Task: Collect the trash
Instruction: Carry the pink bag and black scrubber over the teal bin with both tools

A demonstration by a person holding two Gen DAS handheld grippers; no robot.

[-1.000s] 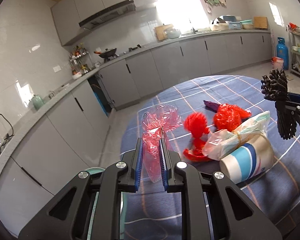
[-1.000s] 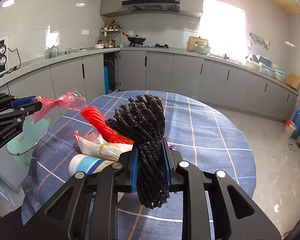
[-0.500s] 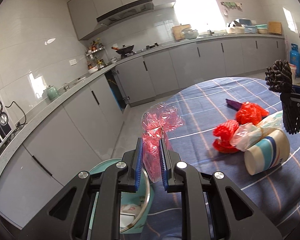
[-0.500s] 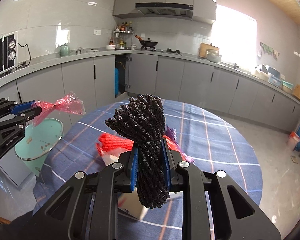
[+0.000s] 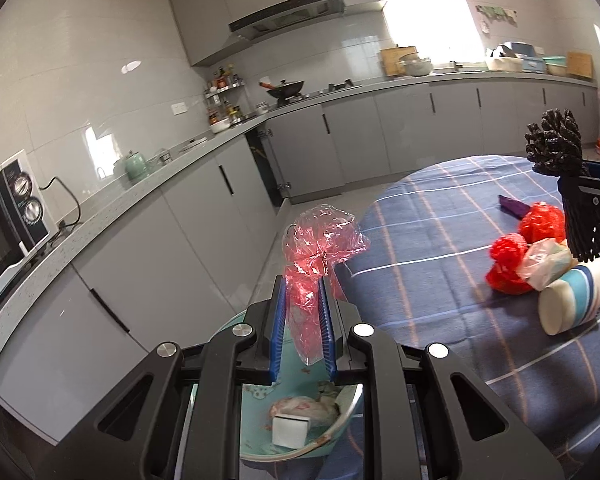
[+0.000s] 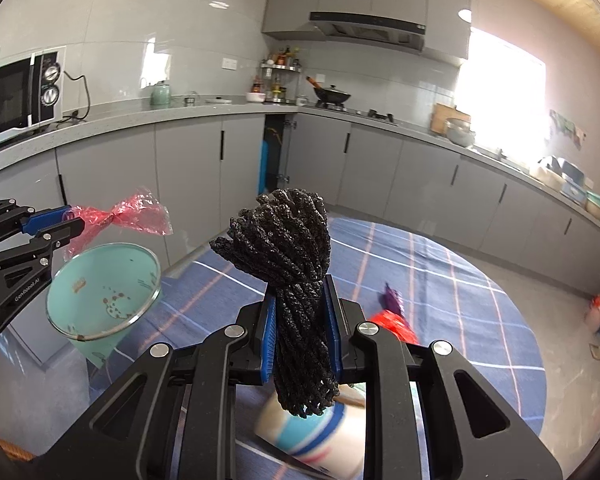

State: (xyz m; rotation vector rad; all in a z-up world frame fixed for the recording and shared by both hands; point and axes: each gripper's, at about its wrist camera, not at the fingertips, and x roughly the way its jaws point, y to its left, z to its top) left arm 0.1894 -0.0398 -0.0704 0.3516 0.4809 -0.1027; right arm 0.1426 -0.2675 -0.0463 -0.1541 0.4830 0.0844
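Note:
My left gripper is shut on a crumpled pink plastic wrapper and holds it above a teal trash bin that has some trash inside. The bin and the wrapper also show in the right wrist view, at the table's left edge. My right gripper is shut on a black rope bundle, held above the table. On the blue checked tablecloth lie red mesh trash, a paper cup and a clear bag.
A purple wrapper lies farther back on the table. Grey kitchen cabinets and a counter run along the walls. A microwave stands at left. The floor lies between the table and the cabinets.
My left gripper has swung left with the pink wrapper and now hangs over the teal bin. My right gripper with the rope bundle has turned left too.

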